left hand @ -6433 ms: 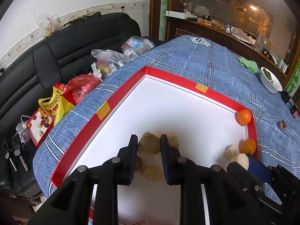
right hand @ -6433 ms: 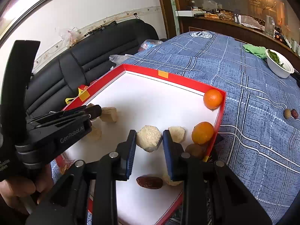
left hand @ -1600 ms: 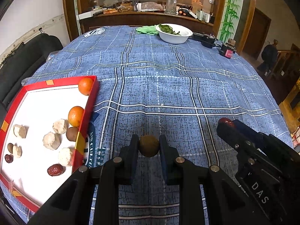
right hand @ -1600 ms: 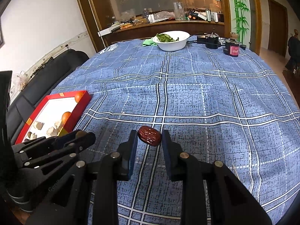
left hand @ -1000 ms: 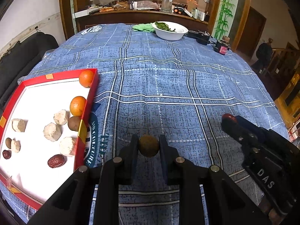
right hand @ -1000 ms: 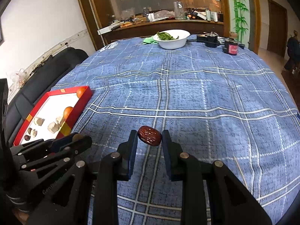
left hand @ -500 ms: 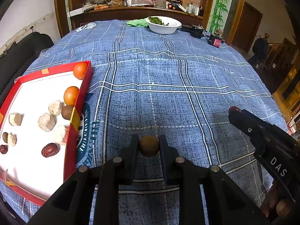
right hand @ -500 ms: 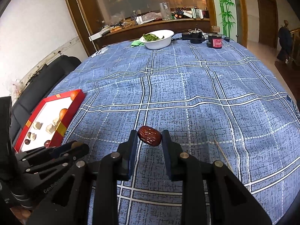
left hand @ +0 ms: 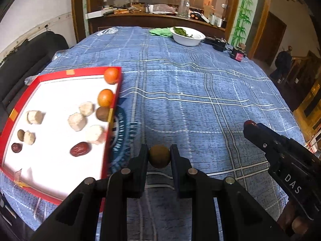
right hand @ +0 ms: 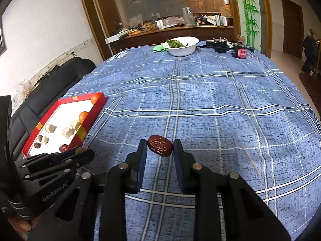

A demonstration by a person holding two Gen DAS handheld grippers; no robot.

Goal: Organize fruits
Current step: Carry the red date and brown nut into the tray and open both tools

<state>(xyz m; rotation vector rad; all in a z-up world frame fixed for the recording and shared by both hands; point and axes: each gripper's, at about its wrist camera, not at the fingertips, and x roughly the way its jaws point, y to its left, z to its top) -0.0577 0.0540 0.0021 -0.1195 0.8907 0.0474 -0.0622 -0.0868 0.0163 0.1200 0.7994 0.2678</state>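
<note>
Left gripper [left hand: 159,157] is pinching a brown round fruit [left hand: 159,156], right gripper [right hand: 160,147] is pinching a red date [right hand: 160,145], both likely heading for the red tray [left hand: 112,116].

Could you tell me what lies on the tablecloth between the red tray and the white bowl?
Nothing: in the right wrist view only bare blue checked tablecloth stretches from the red tray to the white bowl.

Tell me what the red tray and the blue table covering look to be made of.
Red tray: probably cardboard, a box lid with thin folded walls, tape patches and a matte white inside. Table covering: woven cloth, matte, with a printed plaid and soft ripples.
</note>
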